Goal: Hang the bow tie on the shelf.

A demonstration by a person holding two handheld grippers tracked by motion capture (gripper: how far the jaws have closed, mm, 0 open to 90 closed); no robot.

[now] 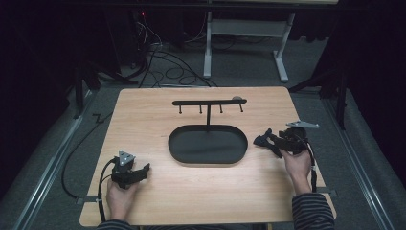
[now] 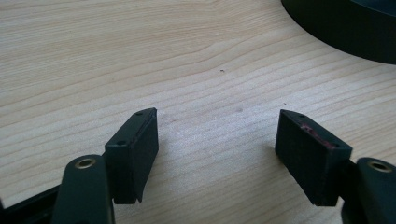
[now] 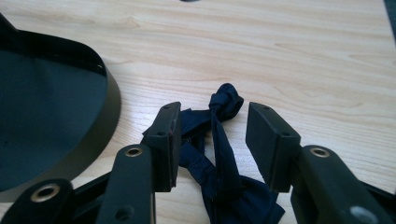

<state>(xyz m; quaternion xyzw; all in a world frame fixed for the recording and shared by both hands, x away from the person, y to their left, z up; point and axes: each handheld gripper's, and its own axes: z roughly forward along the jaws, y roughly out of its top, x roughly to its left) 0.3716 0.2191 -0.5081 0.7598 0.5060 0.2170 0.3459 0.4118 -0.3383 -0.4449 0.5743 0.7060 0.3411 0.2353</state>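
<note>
The step in hand, as judged, is the pick-up of one knotted dark blue fabric strip (image 3: 224, 154), which lies on the tabletop (image 1: 158, 191) between the jaws of the right claw (image 3: 212, 140). Those jaws stand fairly wide on either side of it; one pad appears to brush the cloth, but no grip is made. The next move calls for closing squarely on the strip near its knot, then lifting clear without dragging it. Just to that claw's left sits one black oval tray (image 3: 42, 112), with one black rack of four pegs (image 1: 209, 102) rising from the tray's far edge, a likely destination. The left claw (image 2: 217, 135) rests wide and empty over bare wood, the tray ahead to its right. Count: two claws, one strip, one tray, one rack.
</note>
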